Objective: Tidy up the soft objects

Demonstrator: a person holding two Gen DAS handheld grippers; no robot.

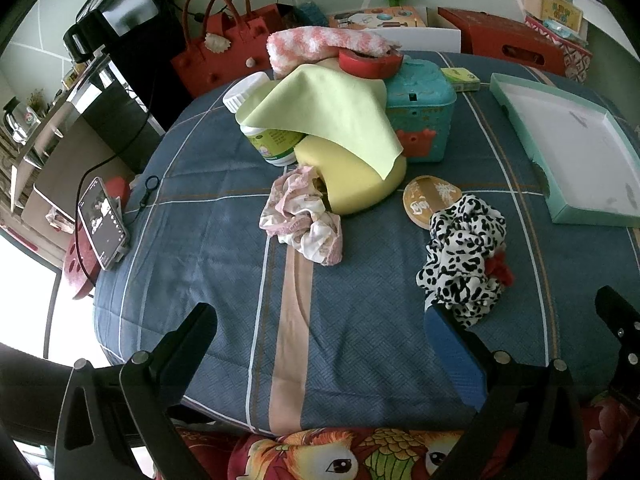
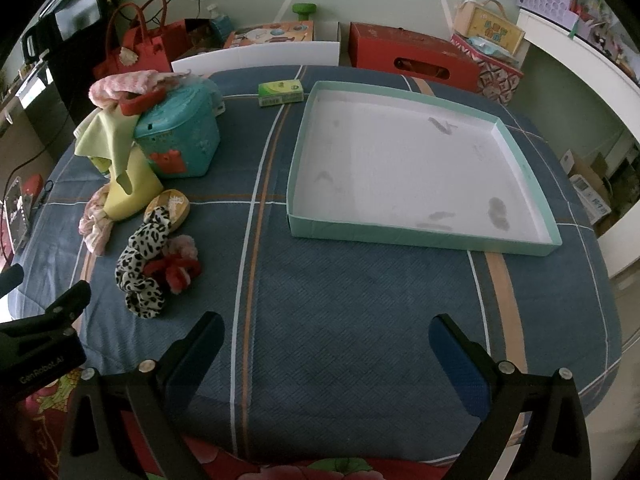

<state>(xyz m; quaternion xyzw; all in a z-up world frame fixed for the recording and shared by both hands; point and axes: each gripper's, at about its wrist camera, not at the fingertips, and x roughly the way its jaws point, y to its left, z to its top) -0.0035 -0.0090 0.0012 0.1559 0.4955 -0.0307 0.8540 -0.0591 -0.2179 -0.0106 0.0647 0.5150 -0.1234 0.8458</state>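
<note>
A black-and-white spotted scrunchie (image 1: 464, 252) (image 2: 142, 268) lies on the blue tablecloth beside a red scrunchie (image 1: 500, 268) (image 2: 176, 274). A pale pink floral cloth (image 1: 304, 220) (image 2: 96, 224) sits against a yellow foam block (image 1: 352, 184) (image 2: 132, 192). A light green cloth (image 1: 332, 108) (image 2: 112, 132) drapes over the block and a white jar (image 1: 256, 120). A pink-and-white fuzzy cloth (image 1: 320, 46) (image 2: 120, 84) tops the pile. My left gripper (image 1: 320, 320) is open near the table's front edge. My right gripper (image 2: 326, 332) is open and empty, short of the shallow green-rimmed tray (image 2: 420, 236) (image 1: 592, 220).
A teal plastic basket (image 1: 424, 116) (image 2: 180, 136) stands behind the pile with a red tape roll (image 1: 370, 62) on it. A round wooden disc (image 1: 428, 196), a small green box (image 2: 280, 92), a phone on a stand (image 1: 102, 220), red bags and boxes line the back.
</note>
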